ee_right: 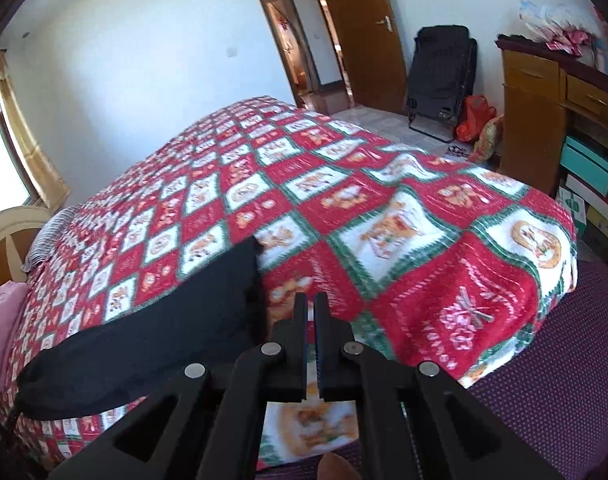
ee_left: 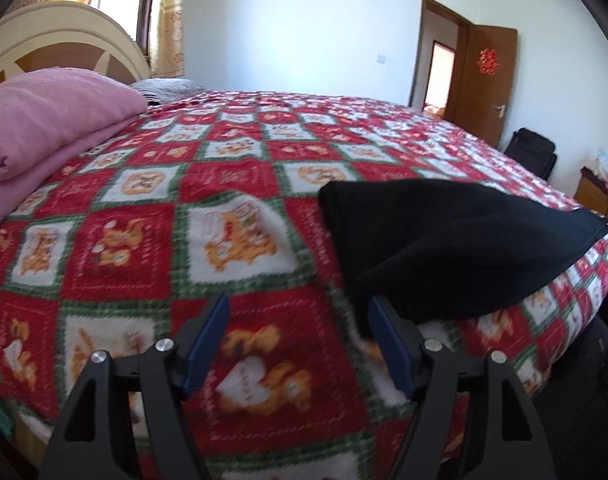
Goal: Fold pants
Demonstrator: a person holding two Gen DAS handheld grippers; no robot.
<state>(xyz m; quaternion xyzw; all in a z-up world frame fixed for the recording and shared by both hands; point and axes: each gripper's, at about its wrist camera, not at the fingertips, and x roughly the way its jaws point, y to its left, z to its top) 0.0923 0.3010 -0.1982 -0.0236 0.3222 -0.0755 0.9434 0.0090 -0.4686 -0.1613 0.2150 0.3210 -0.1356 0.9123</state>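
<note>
The black pants [ee_left: 455, 248] lie folded in a thick bundle on the red, white and green patterned bedspread [ee_left: 224, 184], near the bed's front edge. My left gripper [ee_left: 300, 312] is open and empty just above the bedspread, its right finger touching the near left corner of the pants. In the right wrist view the pants [ee_right: 152, 320] lie to the left of my right gripper [ee_right: 311, 304]. Its jaws are nearly closed with a thin gap and hold nothing, just off the pants' right edge.
A folded pink blanket [ee_left: 52, 120] sits at the head of the bed by the cream headboard [ee_left: 64, 36]. A black folded chair [ee_right: 439, 80], red bags [ee_right: 475, 116] and a wooden cabinet [ee_right: 535, 108] stand beyond the bed's foot. A brown door [ee_right: 363, 32] is open.
</note>
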